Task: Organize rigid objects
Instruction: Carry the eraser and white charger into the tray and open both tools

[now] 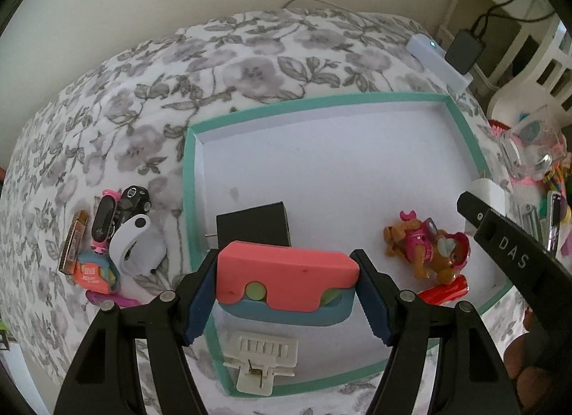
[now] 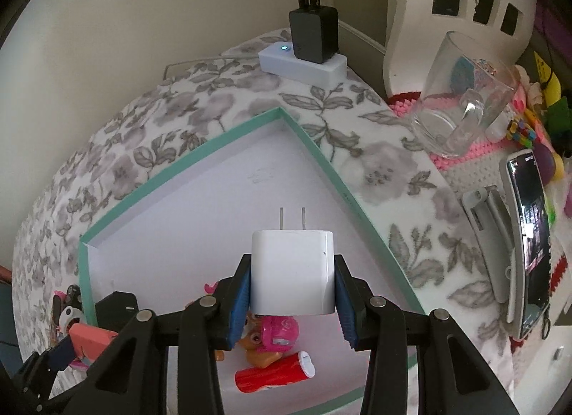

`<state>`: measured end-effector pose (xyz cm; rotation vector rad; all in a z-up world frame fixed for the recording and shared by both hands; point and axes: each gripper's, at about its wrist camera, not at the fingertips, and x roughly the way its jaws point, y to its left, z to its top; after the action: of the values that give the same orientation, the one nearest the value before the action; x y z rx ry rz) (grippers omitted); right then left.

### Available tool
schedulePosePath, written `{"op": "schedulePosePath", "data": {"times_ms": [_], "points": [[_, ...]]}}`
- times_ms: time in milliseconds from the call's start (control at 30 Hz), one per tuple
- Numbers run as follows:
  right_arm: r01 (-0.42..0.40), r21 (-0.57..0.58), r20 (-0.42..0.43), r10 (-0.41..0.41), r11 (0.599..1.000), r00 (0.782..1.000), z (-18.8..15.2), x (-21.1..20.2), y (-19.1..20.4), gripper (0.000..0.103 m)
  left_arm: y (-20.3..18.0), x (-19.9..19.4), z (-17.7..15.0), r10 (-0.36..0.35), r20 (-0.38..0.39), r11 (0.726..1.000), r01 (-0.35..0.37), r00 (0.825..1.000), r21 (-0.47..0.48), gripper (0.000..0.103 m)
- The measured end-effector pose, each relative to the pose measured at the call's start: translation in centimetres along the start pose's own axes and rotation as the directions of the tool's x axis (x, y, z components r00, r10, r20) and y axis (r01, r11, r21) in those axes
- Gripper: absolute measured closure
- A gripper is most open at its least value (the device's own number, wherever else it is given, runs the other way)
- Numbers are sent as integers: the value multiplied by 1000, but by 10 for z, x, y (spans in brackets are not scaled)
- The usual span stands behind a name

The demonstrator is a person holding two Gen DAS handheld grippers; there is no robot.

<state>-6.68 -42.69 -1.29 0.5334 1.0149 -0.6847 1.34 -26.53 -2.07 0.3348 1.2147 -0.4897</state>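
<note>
Both grippers were loaded over the teal-rimmed tray (image 1: 189, 150), which lay on a floral-covered surface, so the step in hand looked like carrying pieces into the tray. The left gripper (image 1: 286, 277) was clamped on a pink-and-blue block toy (image 1: 286, 272) above the tray's near-left part, just short of a black charger (image 1: 255, 223) already lying inside. The right gripper (image 2: 291, 290) pinched a white charger (image 2: 293, 268), prongs forward, above the pink puppy figure (image 2: 275, 336) and red tube (image 2: 275, 374). Next, each probably needed lowering onto bare tray floor, clear of those pieces, before opening. The only legible writing was "DAS" on the other gripper's finger in the left view; the labels in the leftover pile (image 1: 107, 236) were too small to read.
</note>
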Motion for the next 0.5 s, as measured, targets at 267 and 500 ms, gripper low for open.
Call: {"op": "schedulePosePath", "data": {"times_ms": [267, 500], "points": [[4, -27, -8, -4, 1000, 1000, -4, 6, 3, 58, -5, 10, -6, 8, -25, 1000, -8, 1000, 20, 30], [11, -41, -50, -13, 999, 999, -12, 20, 3, 58, -4, 22, -10, 30, -56, 999, -29, 998, 24, 30]]}}
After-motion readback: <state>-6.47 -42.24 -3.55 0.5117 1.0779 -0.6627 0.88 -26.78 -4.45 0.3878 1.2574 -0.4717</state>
